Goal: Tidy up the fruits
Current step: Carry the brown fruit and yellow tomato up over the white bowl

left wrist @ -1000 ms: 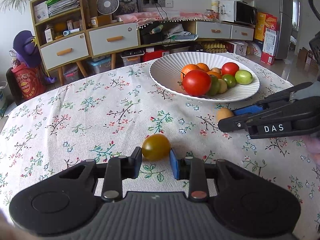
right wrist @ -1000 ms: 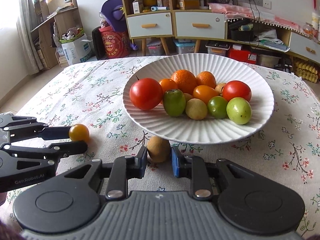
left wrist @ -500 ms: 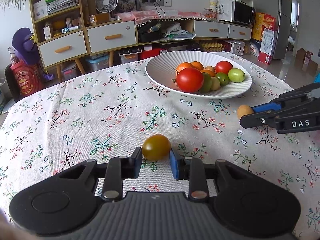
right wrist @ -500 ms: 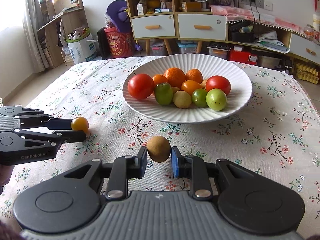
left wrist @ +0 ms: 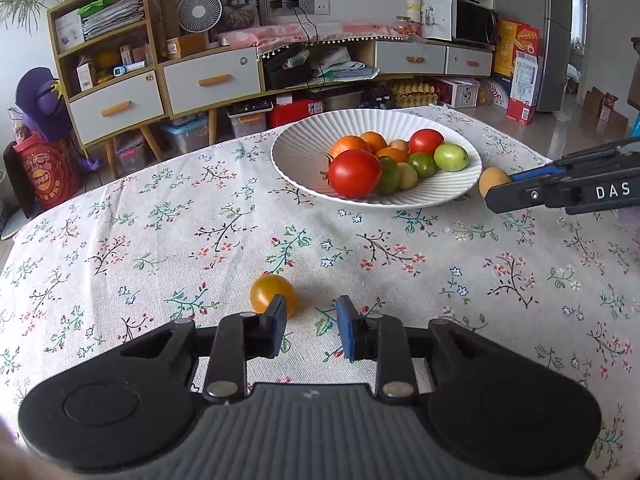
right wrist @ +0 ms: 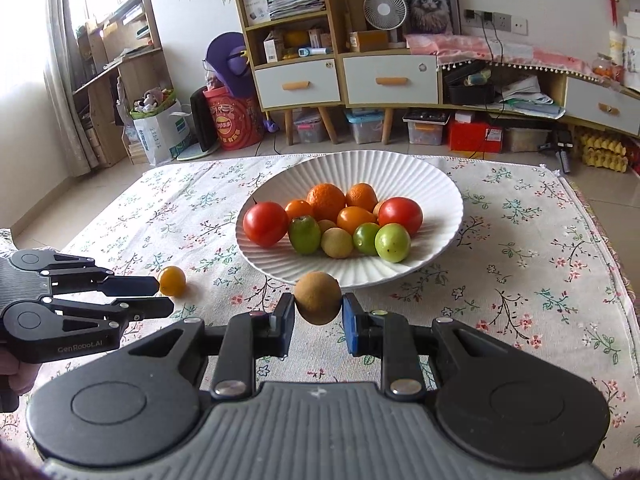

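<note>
A white ribbed plate (left wrist: 304, 152) (right wrist: 440, 200) holds several fruits: red tomatoes, oranges and green fruits. A small yellow tomato (left wrist: 271, 293) (right wrist: 172, 280) lies on the floral tablecloth. My left gripper (left wrist: 311, 320) (right wrist: 156, 296) is open and the tomato sits off its left fingertip, outside the gap. My right gripper (right wrist: 318, 314) (left wrist: 494, 190) is shut on a brown round fruit (right wrist: 318, 298) (left wrist: 493, 181) and holds it above the cloth, in front of the plate's near rim.
The table's far edge (right wrist: 240, 158) runs behind the plate. Beyond it stand a cabinet with drawers (right wrist: 344, 76), shelves and boxes on the floor.
The left gripper has opened and shifted right, so the yellow tomato now lies free by its left finger. The right gripper has lifted the brown fruit and drawn back from the plate.
</note>
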`<state>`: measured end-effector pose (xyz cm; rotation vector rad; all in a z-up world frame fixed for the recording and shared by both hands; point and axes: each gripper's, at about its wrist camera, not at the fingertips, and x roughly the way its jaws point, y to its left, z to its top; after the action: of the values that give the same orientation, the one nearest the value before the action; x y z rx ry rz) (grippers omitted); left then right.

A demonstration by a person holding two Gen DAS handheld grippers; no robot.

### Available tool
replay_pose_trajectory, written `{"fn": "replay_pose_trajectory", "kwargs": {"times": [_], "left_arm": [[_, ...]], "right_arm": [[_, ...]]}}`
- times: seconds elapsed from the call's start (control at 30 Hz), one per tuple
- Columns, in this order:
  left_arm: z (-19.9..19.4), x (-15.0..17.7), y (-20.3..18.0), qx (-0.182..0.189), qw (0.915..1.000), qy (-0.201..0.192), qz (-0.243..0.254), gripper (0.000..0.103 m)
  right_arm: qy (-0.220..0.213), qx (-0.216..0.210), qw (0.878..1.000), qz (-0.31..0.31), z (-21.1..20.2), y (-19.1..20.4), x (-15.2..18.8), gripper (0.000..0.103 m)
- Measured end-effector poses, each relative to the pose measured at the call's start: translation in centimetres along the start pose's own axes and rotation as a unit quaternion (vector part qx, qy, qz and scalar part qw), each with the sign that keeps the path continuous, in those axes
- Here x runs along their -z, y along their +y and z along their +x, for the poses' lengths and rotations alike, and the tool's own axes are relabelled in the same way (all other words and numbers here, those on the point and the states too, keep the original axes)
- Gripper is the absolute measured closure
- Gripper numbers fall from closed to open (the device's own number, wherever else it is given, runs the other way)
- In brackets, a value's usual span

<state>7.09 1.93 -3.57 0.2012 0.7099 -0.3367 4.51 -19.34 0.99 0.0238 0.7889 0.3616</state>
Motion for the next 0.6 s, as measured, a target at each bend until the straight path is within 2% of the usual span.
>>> {"fn": "replay_pose_trajectory", "kwargs": {"times": [0.03, 0.1, 0.33, 0.4, 0.5, 0.6], "left_arm": [[0.2, 0.2, 0.1, -0.009, 0.9999, 0.003, -0.003, 0.061], [0.6, 0.4, 0.4, -0.023, 0.9997, 0.004, -0.008, 0.056], [1.8, 0.2, 1.3, -0.031, 0.999, -0.005, -0.032, 0.056], [1.9, 0.1, 1.3, -0.03, 0.9989, -0.009, -0.034, 0.059], [2.0, -0.1, 1.1, -0.022, 0.9993, -0.01, -0.029, 0.076], [1.8, -0.1, 0.6, -0.024, 0.9995, -0.011, -0.017, 0.076]], "right_arm": [[0.004, 0.0, 1.0, -0.002, 0.2, 0.1, 0.2, 0.08], [0.012, -0.001, 1.0, -0.008, 0.5, 0.3, 0.5, 0.08], [0.034, -0.009, 0.999, -0.029, 1.1, 1.4, 1.5, 0.08], [0.037, -0.009, 0.999, -0.032, 1.1, 1.5, 1.6, 0.08], [0.04, -0.011, 0.999, -0.035, 1.1, 1.7, 1.9, 0.08], [0.041, -0.011, 0.998, -0.035, 1.0, 1.8, 2.0, 0.08]]}}
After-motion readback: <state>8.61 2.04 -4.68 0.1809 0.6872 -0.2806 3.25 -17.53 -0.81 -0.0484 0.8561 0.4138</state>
